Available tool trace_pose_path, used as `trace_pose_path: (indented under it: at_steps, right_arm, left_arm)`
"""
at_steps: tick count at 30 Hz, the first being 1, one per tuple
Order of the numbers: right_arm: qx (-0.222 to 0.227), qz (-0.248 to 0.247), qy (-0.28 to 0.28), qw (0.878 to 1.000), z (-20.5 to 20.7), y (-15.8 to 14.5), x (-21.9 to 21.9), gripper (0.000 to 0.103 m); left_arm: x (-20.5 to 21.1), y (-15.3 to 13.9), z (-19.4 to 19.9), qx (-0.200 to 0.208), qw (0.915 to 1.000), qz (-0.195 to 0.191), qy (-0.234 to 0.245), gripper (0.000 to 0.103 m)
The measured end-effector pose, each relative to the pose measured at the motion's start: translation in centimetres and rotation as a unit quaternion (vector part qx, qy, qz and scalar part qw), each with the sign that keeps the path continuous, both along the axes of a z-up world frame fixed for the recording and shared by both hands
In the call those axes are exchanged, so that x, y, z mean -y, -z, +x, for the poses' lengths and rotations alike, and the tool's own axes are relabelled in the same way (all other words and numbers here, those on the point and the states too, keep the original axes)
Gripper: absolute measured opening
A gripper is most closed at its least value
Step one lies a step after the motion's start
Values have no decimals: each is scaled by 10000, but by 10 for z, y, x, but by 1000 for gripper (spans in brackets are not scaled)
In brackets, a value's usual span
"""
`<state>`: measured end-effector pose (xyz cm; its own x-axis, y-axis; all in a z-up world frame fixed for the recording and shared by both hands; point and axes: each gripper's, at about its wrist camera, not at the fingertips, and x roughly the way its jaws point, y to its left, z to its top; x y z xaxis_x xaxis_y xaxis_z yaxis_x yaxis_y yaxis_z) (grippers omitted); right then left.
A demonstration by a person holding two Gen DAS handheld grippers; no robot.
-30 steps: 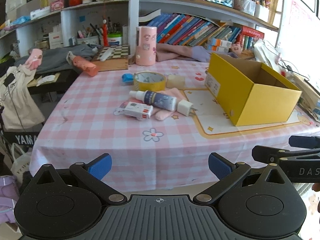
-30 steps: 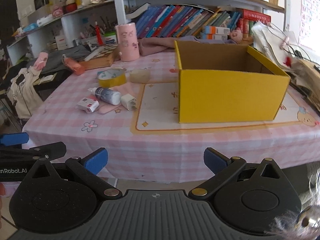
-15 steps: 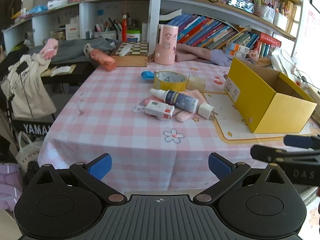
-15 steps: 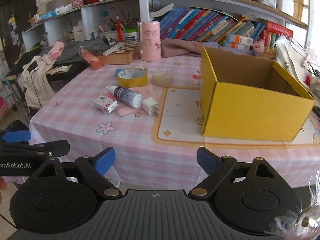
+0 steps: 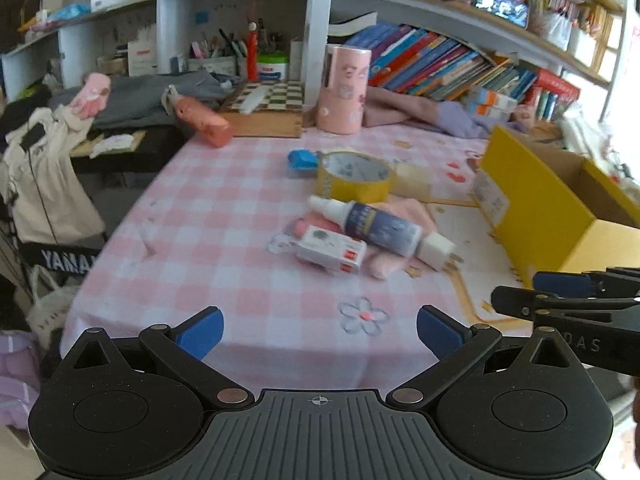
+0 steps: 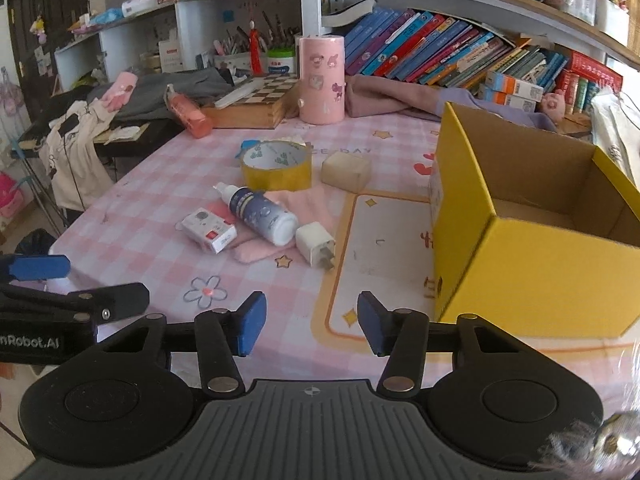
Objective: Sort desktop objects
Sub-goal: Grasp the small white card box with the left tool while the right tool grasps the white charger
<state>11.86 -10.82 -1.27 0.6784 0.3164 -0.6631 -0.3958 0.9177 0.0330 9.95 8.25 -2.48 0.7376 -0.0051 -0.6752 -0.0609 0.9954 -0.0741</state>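
Right gripper [image 6: 310, 328] has just been closing, nothing between its jaws; left gripper [image 5: 319, 330] stays wide apart.

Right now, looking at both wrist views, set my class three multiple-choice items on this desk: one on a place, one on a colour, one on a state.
1. Where does the white charger plug lie?
A. inside the box
B. on the tablecloth beside the bottle's base
C. on the shelf

2. What colour is the open cardboard box outside?
A. yellow
B. green
C. white

3. How is the spray bottle resting?
A. upright
B. hanging from a gripper
C. on its side across a pink cloth

Answers:
1 B, it sits on the checked cloth next to the bottle.
2 A, its outer walls are yellow.
3 C, it lies flat on the pink cloth.
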Motion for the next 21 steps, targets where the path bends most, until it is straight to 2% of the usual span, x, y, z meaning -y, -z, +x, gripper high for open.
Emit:
trace_pose_path:
  at_steps: [6,11,14,18,21]
  right_arm:
    - [-142,-130,-277,9994,34,6,-10,43]
    - [-344,-253,-352,9985,65,14,-16,43]
    - [-480,-340,-421,9974,81,20,-19,41]
    - [-611,-389,-560,9958,97,26,-22,40]
    - [-690,-431,-687,9943,107,30,-26,39]
  left_arm:
    - [0,8,31,-280,9995,-27,112,103]
    - [0,13,54,-384,9990,240,-7,102]
    - [1,15,69,-418,9989,212,27,98]
    - [6,22,89,-550,9981,216,168,87]
    - [9,26,100,-640,9975,262,164,85]
